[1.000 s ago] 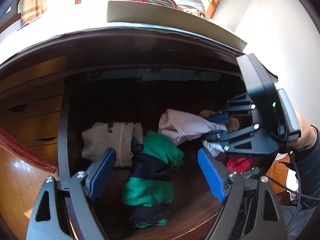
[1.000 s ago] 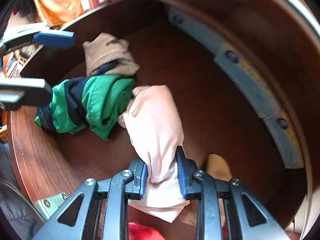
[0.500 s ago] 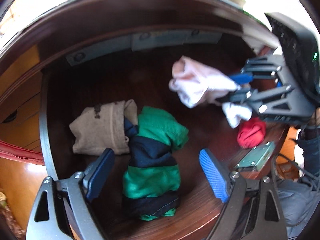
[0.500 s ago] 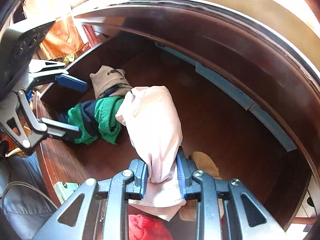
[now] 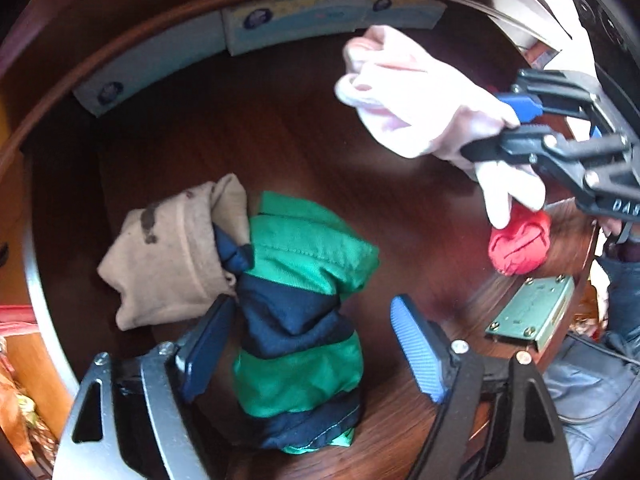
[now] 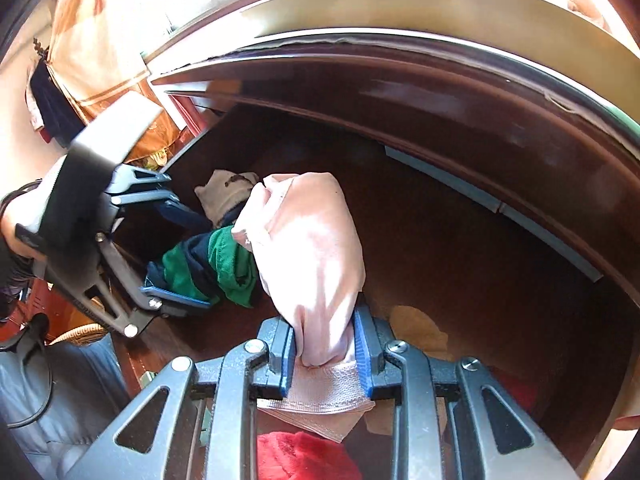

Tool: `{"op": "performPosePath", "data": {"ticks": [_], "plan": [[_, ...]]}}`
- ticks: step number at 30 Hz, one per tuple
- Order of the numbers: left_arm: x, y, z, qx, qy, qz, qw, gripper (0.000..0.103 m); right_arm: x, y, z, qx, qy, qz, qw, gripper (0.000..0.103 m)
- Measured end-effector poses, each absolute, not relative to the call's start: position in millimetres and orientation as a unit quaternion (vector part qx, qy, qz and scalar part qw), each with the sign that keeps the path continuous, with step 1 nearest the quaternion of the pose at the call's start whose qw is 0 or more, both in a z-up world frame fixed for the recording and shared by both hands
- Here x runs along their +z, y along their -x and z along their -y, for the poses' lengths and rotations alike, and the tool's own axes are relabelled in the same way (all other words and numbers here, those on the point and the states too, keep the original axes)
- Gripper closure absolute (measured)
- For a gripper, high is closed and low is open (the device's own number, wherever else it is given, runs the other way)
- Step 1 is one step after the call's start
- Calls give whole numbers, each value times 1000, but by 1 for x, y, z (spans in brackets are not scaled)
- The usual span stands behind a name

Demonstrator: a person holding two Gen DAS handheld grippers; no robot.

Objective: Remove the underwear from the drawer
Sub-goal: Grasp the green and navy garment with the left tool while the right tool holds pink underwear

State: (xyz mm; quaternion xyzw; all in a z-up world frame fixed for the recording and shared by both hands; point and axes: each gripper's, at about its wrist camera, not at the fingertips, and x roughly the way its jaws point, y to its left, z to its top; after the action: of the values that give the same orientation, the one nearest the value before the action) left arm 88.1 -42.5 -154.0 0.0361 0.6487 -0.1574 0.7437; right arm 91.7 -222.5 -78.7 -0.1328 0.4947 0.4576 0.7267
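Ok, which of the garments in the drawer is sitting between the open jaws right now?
The green and navy striped garment. It lies between the left gripper's open jaws, unlike the tan one beside it or the red one.

**Colours and Patterns in the Drawer**

The drawer [image 5: 360, 128] is dark reddish-brown wood. The held underwear [image 5: 408, 104] is pale pink. The folded garment [image 5: 304, 320] carries broad bands of bright green and navy. The bundle [image 5: 172, 256] beside it is beige with dark brown blotches. The small bundle [image 5: 520, 244] is red. The gripper pads [image 5: 416, 354] are blue and ribbed on black frames.
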Motion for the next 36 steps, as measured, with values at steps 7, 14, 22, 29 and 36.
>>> {"op": "performPosePath", "data": {"ticks": [7,14,22,29,36], "plan": [[-163,-101,47,-166,-48,-664,728,29,-76,-92,221,458,134,-498,724,76],[-176,-110,61,-166,-66,-673,718,37,-79,-94,218,457,132,-503,721,76],[-182,-109,75,-162,-86,-652,735,74,-80,-93,217,456,127,-502,724,76],[-170,-91,75,-164,-75,-608,773,77,-79,-91,220,452,129,-496,730,76],[-158,-79,64,-166,-46,-570,804,77,-76,-86,222,451,131,-486,737,76]]}}
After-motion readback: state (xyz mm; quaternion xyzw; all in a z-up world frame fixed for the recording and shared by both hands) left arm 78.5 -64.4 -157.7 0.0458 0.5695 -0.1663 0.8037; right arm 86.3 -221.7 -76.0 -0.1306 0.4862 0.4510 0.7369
